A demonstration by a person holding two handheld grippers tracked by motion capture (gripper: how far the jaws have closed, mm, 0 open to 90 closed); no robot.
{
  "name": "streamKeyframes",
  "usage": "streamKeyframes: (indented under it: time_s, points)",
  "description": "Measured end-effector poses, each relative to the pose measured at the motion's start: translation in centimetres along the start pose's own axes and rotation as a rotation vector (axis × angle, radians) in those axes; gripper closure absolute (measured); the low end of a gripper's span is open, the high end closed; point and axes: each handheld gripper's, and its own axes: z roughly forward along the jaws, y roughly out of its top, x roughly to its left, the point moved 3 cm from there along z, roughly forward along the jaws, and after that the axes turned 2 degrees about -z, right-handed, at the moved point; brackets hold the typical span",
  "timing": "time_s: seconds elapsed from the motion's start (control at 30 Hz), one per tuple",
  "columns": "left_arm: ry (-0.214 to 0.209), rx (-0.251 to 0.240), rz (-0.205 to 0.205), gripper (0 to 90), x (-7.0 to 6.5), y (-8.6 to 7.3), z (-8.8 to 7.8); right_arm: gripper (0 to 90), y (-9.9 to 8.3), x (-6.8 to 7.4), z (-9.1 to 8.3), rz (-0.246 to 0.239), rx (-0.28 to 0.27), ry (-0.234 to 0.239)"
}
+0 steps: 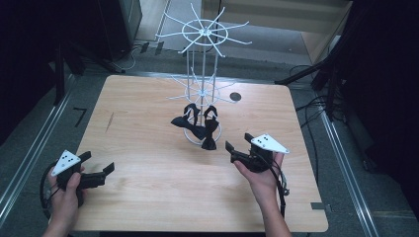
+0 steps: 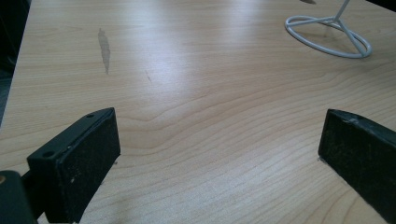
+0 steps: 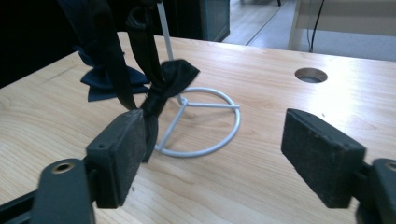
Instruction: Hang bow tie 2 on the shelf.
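left gripper: jaws wide, empty, low at table left edge | right gripper: jaws wide, empty | bow ties: hanging on white wire rack mid-table, just ahead-left of right gripper, well apart from left

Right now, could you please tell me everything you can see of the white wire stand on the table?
The white wire stand looks like thin painted metal. A ring base with inner spokes rests flat on the wooden table, toward its far middle. Slim upright rods carry two wheel-shaped tiers of radiating prongs, a larger one on top and a smaller one below. The stand is upright. Two black bow ties hang by their straps from the lower tier, dangling down around the base. Neither gripper touches it.
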Motion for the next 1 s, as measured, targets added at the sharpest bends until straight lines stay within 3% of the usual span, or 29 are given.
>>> streamKeyframes:
  time_s: [0.4, 1.0]
  points:
    - [0.0, 0.0, 0.0, 0.0, 0.0, 0.0, 0.0, 10.3, -1.6, -1.4, -1.1, 0.009, 0.027, -0.032]
    - [0.003, -0.002, 0.0, 0.0, 0.0, 0.0, 0.0, 10.1, -3.6, -3.5, -3.3, 0.027, 0.04, -0.06]
